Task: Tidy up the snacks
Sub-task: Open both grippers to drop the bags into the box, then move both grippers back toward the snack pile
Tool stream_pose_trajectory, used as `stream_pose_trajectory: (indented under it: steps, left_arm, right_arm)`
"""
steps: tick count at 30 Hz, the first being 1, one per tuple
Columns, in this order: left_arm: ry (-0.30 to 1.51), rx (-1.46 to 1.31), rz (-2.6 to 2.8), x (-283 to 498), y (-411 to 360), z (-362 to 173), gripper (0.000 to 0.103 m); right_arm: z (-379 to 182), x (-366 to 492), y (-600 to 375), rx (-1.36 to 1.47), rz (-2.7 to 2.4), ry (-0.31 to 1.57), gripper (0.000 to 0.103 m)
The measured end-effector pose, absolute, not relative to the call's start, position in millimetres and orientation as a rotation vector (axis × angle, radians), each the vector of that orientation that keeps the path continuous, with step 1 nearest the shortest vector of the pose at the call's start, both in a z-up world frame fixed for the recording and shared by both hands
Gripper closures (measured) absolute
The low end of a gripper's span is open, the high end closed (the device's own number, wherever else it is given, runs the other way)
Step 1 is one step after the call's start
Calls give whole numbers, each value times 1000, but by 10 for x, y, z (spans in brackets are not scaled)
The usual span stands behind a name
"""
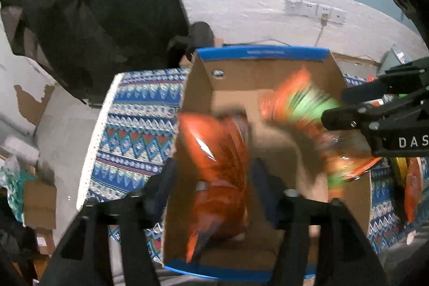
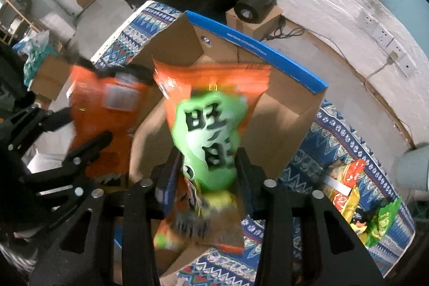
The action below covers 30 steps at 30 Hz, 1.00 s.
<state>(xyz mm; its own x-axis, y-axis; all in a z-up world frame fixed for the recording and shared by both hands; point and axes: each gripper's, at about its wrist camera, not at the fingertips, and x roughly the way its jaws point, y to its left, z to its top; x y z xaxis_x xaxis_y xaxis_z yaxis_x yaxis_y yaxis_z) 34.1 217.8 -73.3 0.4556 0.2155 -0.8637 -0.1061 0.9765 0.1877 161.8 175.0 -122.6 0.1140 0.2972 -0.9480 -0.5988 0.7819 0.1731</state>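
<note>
Risk: orange foil snack bag [image 1: 214, 178] and green-faced orange snack bag [image 2: 209, 141], freed by parted left tongs [image 1: 214, 195] and right tongs [image 2: 206, 168], could be snagged on blue-rimmed cardboard box [image 1: 262, 52] wall.

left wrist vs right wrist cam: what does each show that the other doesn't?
Left wrist only: both blue rims of the cardboard box and its full interior.

Right wrist only: the green label on the right hand-held gripper's bag, loose snack packets on the cloth, the black device behind.

Both: the orange bag at the left hand-held gripper, both bags blurred over the box, patterned blue cloth, wall sockets.
</note>
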Motion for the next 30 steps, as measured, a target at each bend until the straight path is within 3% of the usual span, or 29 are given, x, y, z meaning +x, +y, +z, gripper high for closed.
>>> stream_pose_trajectory:
  steps: [4, 30]
  left_arm:
    - [1056, 112, 207, 348, 2165, -671, 28]
    - [1069, 145, 37, 411, 1381, -596, 24]
  right_arm:
    - [-1205, 1635, 1657, -268, 657, 1296, 42]
    - [-1008, 1509, 505, -213, 531, 1238, 39]
